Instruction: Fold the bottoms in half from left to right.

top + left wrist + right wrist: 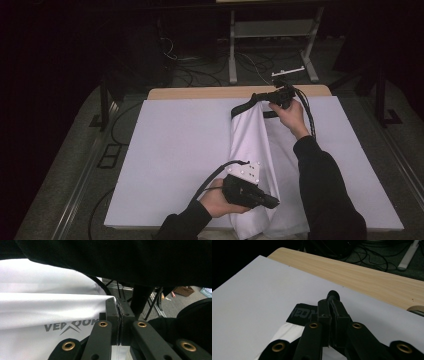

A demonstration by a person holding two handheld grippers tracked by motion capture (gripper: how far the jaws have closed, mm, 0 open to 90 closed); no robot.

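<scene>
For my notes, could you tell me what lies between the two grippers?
In the high view, the white garment stretches between the left gripper and right gripper.

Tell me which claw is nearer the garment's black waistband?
Right. The right claw is clamped at the black waistband; the left claw grips the white garment at the near table edge.

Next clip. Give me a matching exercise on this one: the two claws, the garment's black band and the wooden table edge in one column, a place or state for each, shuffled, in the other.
Things:
1. left claw
2. right claw
3. black band
4. wooden edge

Places or states:
A. bare strip along the far side, beyond the white sheet
B. shut on the garment's near end, by the table's front edge
C. shut on the garment's far end
D. printed with lettering, at the garment's far end

Pairs: 1-B, 2-C, 3-D, 4-A
</scene>
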